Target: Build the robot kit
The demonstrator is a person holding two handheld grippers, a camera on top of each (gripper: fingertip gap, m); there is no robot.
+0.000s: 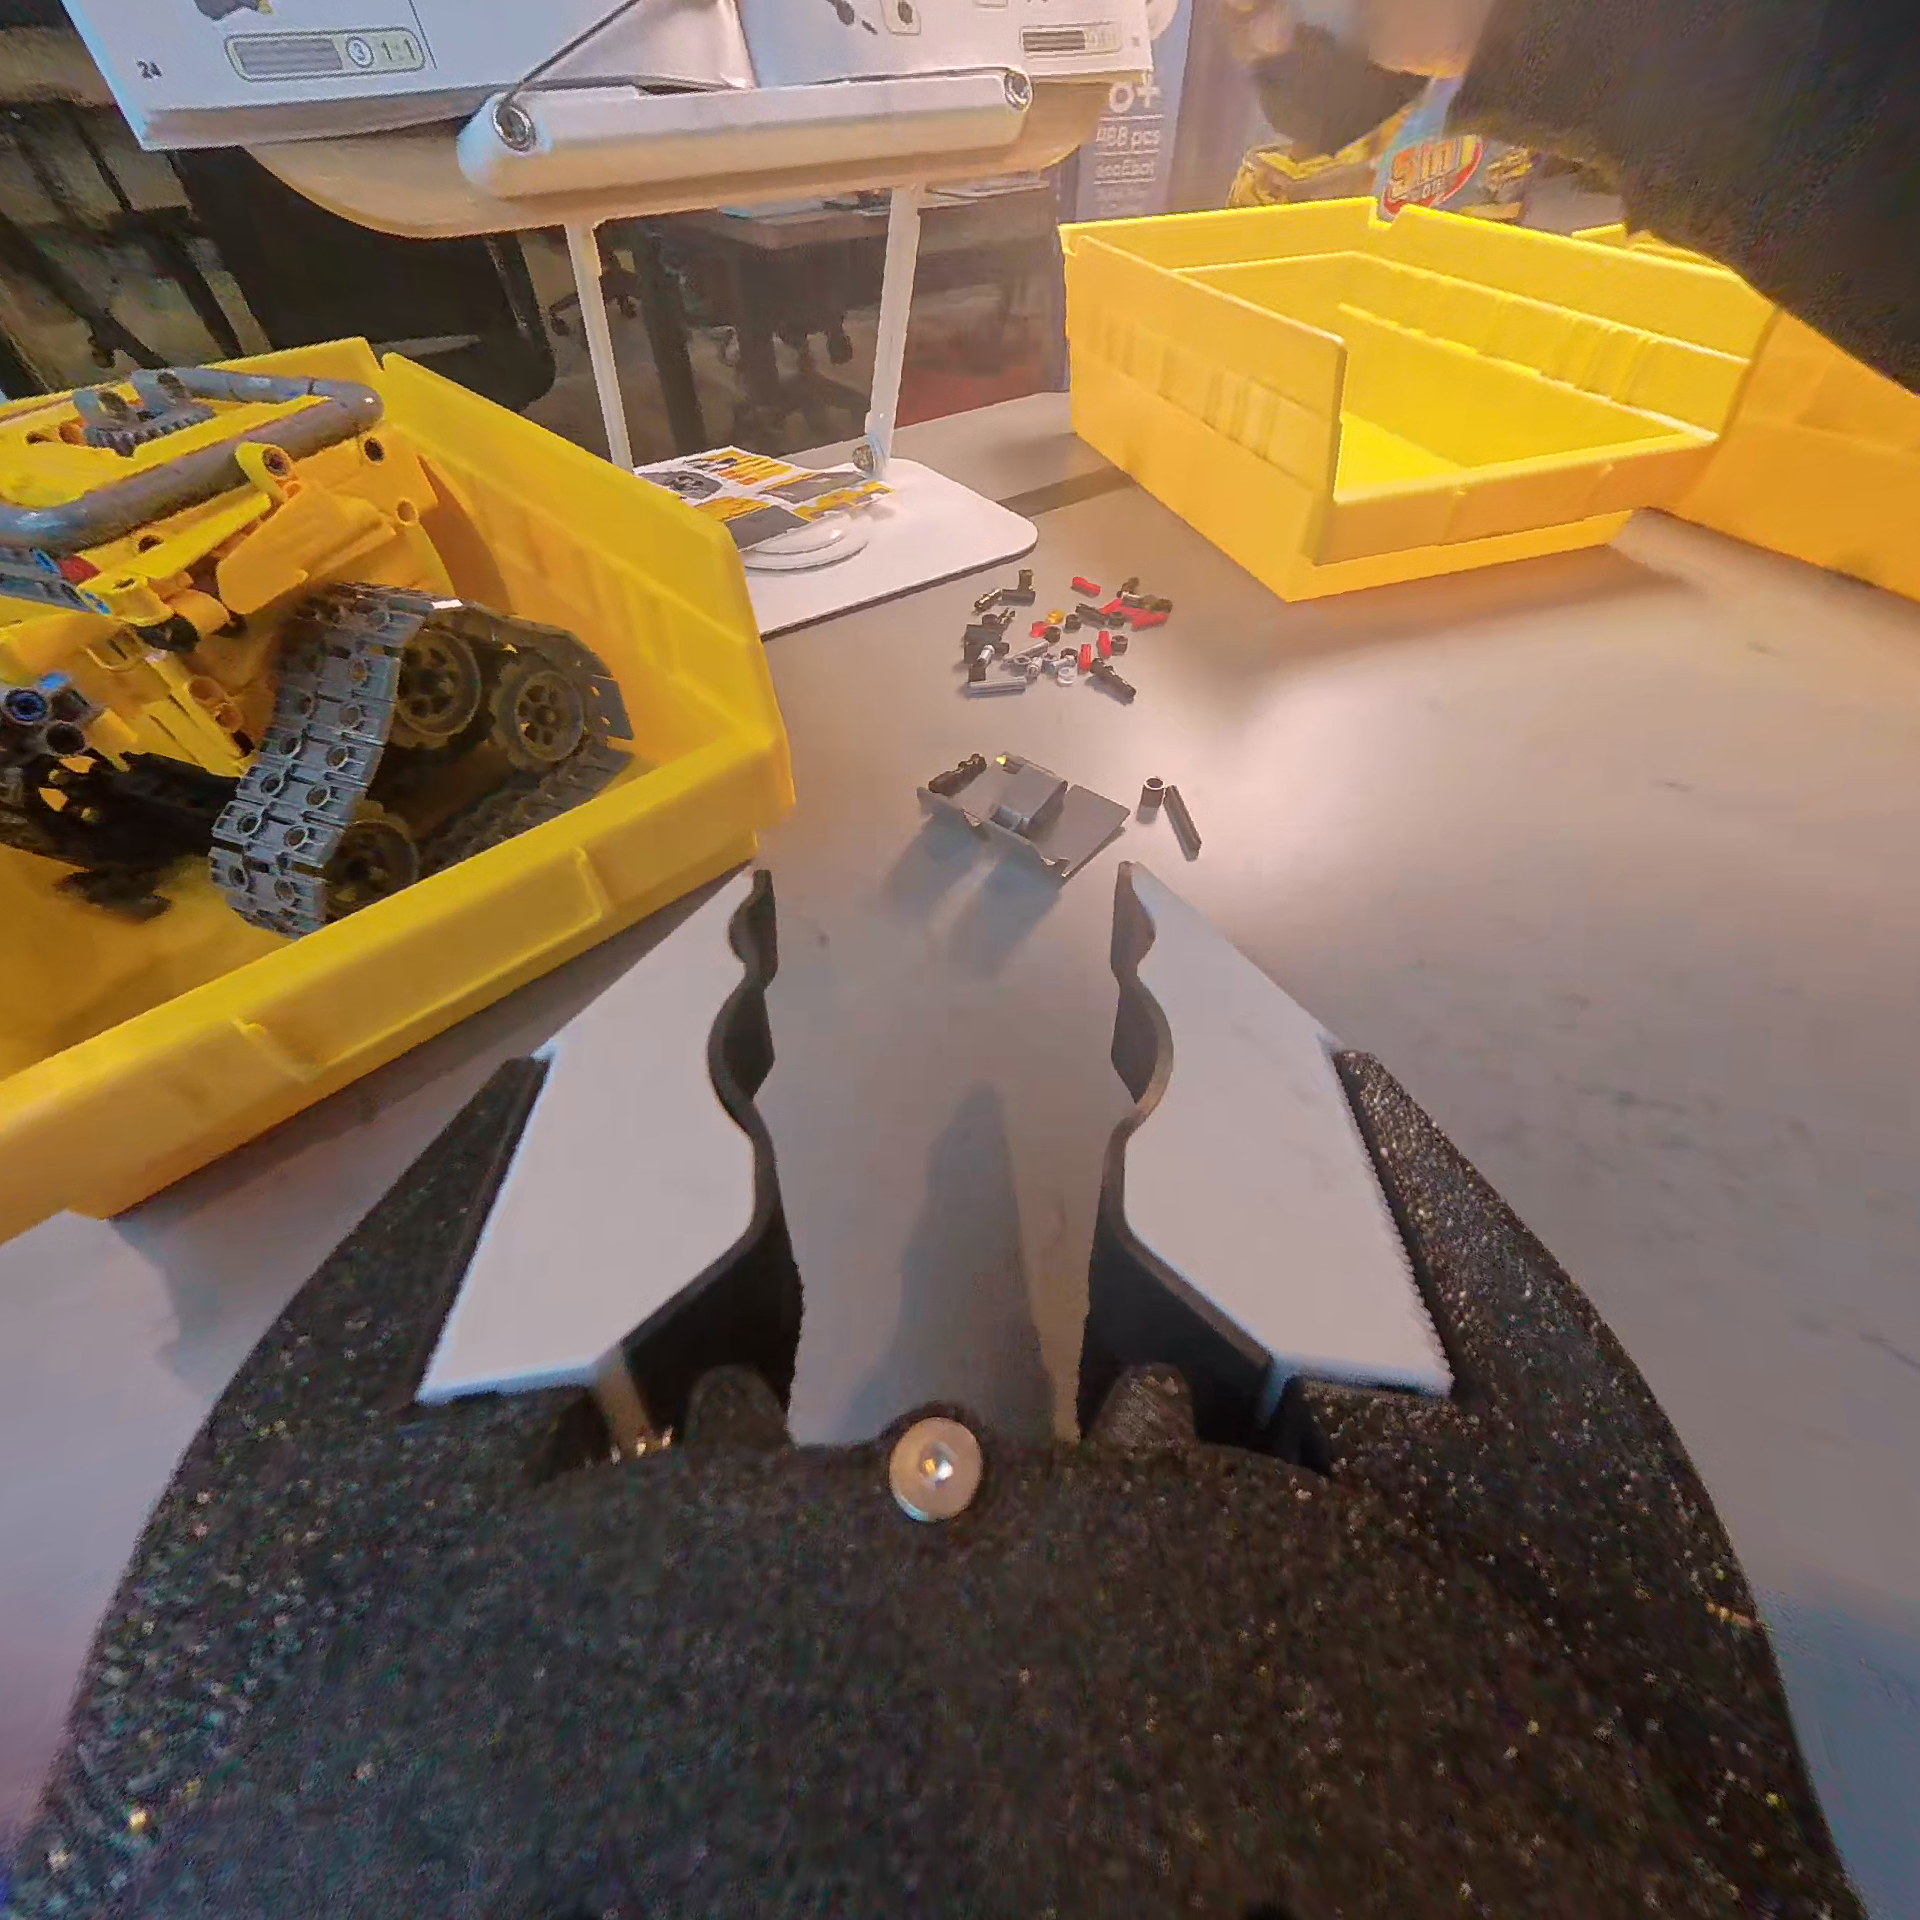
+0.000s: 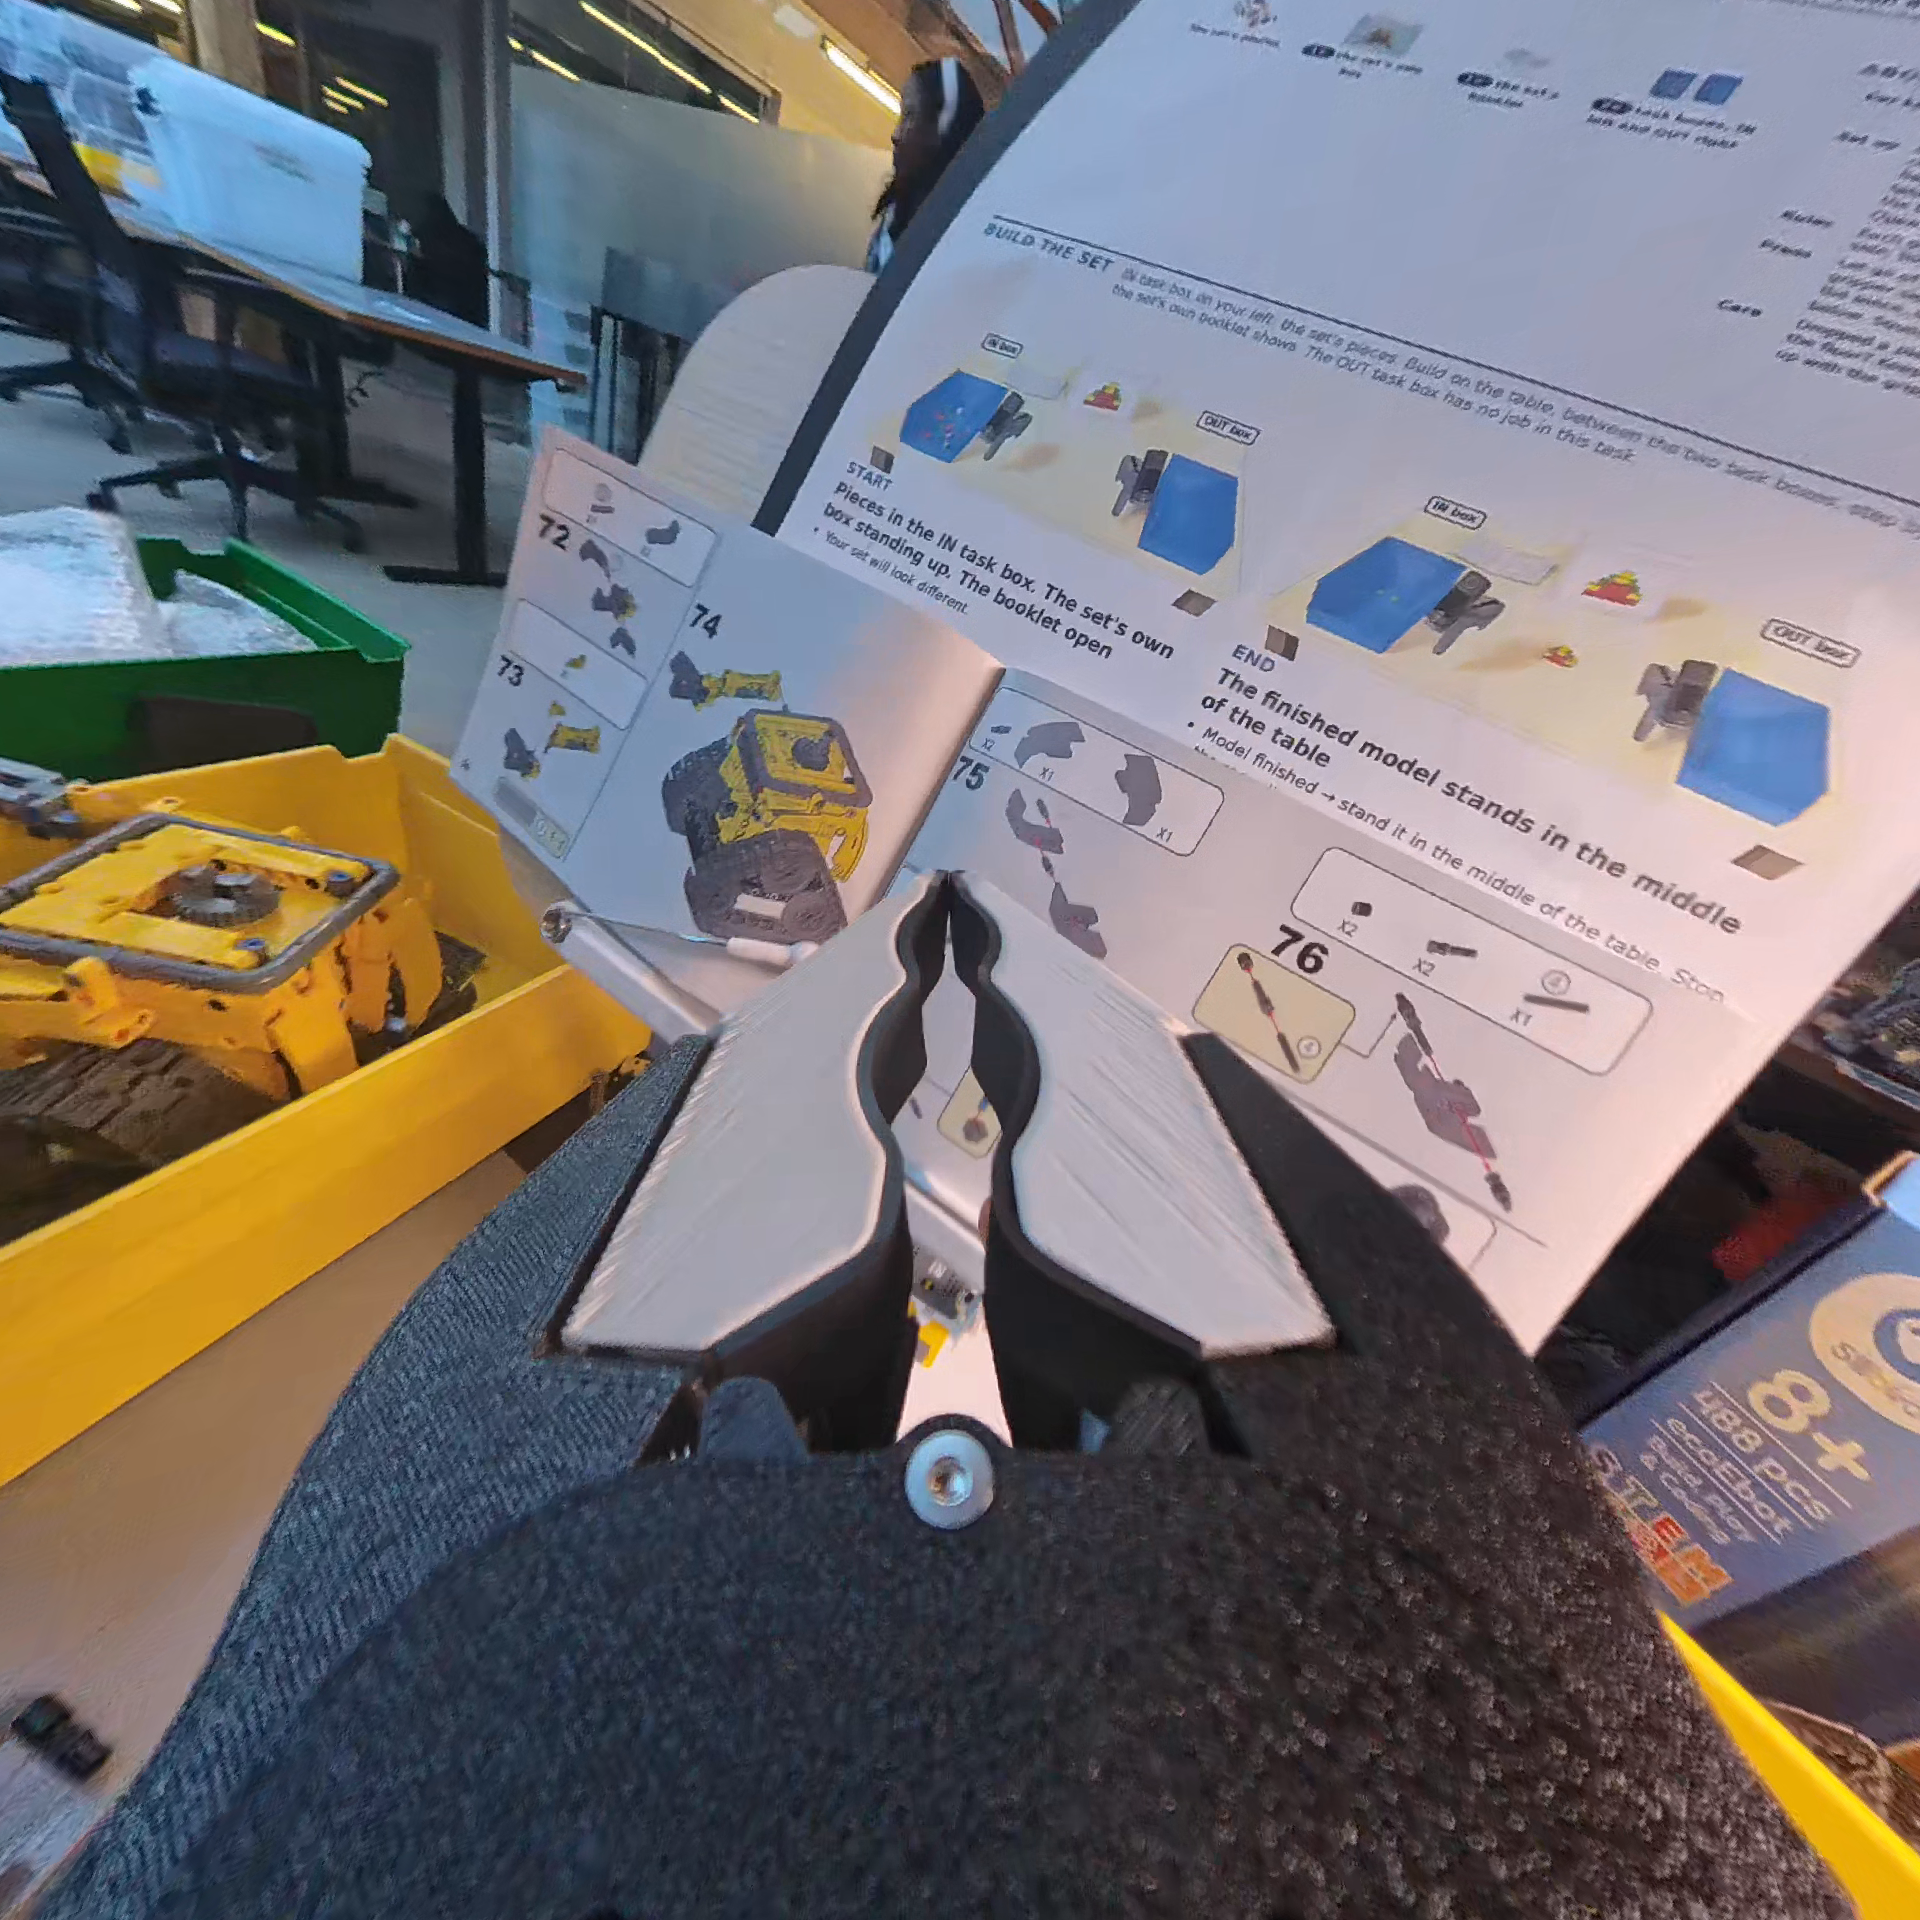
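Up close, printed sheet (image 2: 1403, 436) behind right hand-held gripper (image 2: 948, 883).

Your right gripper (image 2: 948, 883) sits raised in front of the open instruction booklet (image 2: 790, 665), its two grey fingers (image 2: 769, 1122) pressed together at the tips with nothing visible between them. The tips meet just at the booklet's lower edge, near its centre fold. At two o'clock a printed white sheet (image 2: 1455, 416) with blue box pictures leans over the booklet's right page. At nine o'clock a yellow bin (image 2: 343, 1174) holds a yellow tracked model (image 2: 208, 935) with a grey frame on top. Behind it, at ten o'clock, stands a green bin (image 2: 208, 675). At four o'clock a blue product box (image 2: 1766, 1455) lies close beside your gripper.
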